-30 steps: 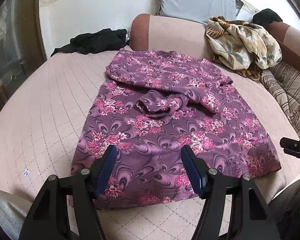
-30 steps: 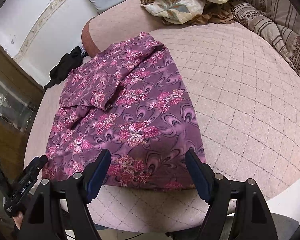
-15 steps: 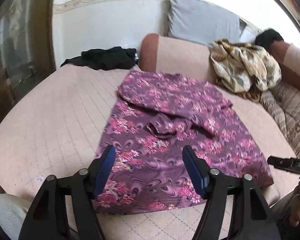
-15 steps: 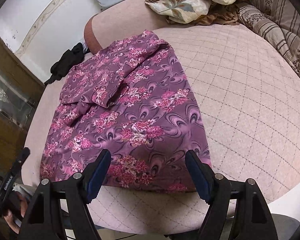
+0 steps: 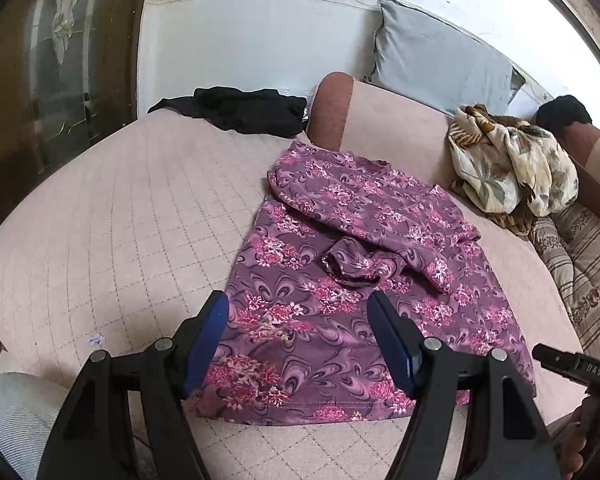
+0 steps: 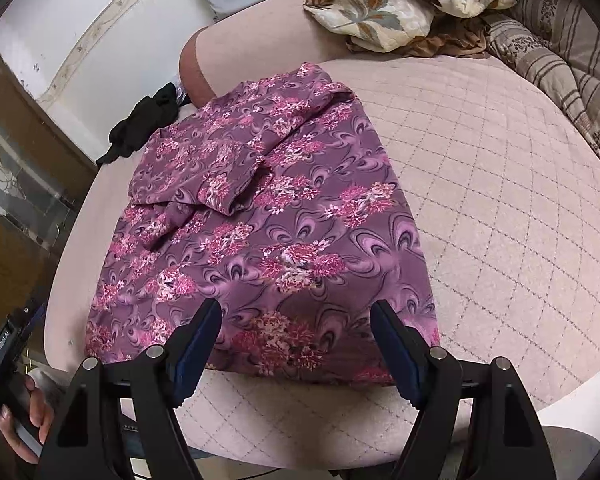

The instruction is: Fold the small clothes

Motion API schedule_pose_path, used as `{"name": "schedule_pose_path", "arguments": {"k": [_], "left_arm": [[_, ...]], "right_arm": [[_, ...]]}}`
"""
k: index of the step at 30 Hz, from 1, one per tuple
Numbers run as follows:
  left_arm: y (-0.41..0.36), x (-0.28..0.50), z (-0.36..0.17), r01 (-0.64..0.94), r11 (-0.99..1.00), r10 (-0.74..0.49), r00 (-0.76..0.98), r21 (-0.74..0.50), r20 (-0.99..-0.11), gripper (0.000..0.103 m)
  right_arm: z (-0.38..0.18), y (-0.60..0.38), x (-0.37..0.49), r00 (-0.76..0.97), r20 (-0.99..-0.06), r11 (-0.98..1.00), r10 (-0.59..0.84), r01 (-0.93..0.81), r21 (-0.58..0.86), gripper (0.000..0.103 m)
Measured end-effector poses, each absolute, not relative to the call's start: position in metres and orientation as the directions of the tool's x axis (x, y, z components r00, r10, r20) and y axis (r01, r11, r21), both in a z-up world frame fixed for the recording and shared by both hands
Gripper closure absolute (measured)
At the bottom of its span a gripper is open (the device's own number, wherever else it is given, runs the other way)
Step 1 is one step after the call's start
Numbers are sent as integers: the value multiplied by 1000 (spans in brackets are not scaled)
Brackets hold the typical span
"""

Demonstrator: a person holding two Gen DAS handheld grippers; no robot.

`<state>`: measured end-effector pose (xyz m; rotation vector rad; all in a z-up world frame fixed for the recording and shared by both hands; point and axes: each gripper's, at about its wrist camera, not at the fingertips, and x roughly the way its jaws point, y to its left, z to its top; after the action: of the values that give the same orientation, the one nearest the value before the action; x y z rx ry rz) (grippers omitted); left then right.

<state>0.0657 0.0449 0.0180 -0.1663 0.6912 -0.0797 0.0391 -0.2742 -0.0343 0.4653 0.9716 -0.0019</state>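
Purple floral garment is spread flat on the bed, just ahead of and below the left hand-held gripper and right hand-held gripper; both are held apart, nothing clamped.

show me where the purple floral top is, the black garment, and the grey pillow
purple floral top [image 5: 340,320], left wrist view, middle of its body.
black garment [image 5: 240,112], left wrist view, middle of the heap.
grey pillow [image 5: 432,56], left wrist view, centre of its face.
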Motion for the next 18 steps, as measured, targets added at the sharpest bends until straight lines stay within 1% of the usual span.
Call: {"name": "schedule_pose_path", "arguments": {"k": [5,10,18], "left_arm": [[42,66,14,26,986,-126,759,-164,-639,32],[41,67,13,28,988,-122,758,-154,-641,32],[40,70,12,30,985,-136,752,-172,-645,32]], "right_arm": [[-35,-280,39,575,-791,889,210,225,399,22],[-34,-277,40,574,-792,896,205,216,388,22],[-31,-278,39,590,-778,890,216,210,406,22]]}}
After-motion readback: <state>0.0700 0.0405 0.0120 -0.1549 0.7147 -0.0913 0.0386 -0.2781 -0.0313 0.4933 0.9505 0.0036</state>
